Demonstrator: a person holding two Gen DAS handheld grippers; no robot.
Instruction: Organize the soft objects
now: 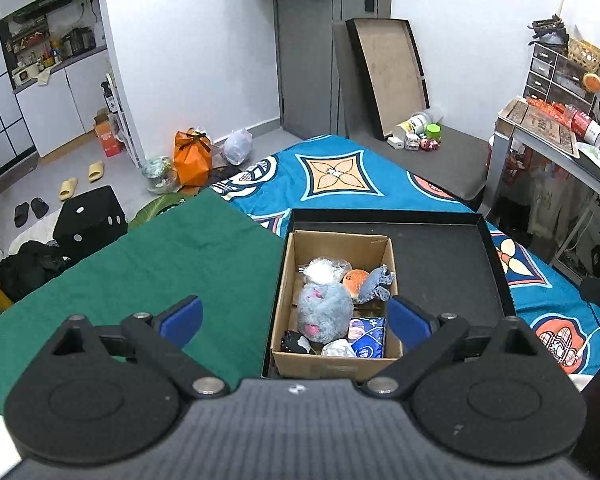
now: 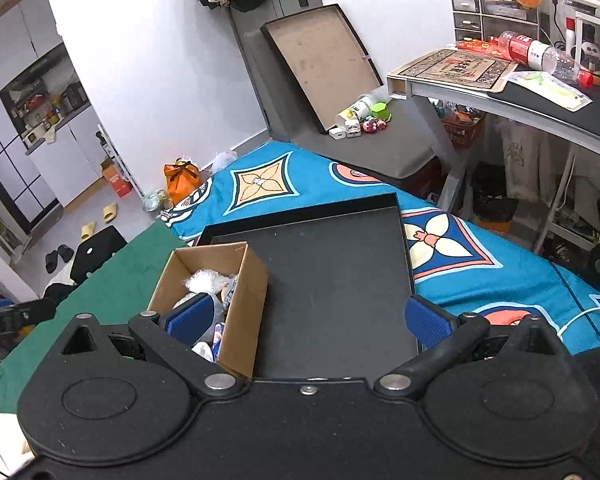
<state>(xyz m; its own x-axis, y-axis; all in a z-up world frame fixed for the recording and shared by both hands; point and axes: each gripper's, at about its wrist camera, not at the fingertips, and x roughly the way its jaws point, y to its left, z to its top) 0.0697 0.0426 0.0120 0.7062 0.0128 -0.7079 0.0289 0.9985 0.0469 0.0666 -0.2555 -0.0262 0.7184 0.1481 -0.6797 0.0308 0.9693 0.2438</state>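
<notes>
A cardboard box (image 1: pixel 342 246) stands in the left part of a shallow black tray (image 1: pixel 444 264) on the bed. Inside it lie a grey fluffy plush (image 1: pixel 323 307), an orange bun-like toy (image 1: pixel 356 280), a blue-grey frilly piece (image 1: pixel 376 282), a blue patterned packet (image 1: pixel 367 336) and other small soft items. My left gripper (image 1: pixel 296 322) is open above the box's near end, holding nothing. In the right wrist view the box (image 2: pixel 240 304) is at the left and the tray (image 2: pixel 332 288) lies ahead. My right gripper (image 2: pixel 310 320) is open and empty over the tray.
A green cloth (image 1: pixel 148 264) covers the bed left of the tray, over a blue patterned sheet (image 1: pixel 340 172). A desk (image 2: pixel 540 104) with clutter stands at the right. A tray lid (image 1: pixel 388 76) leans on the wall. Bags and slippers lie on the floor at the left.
</notes>
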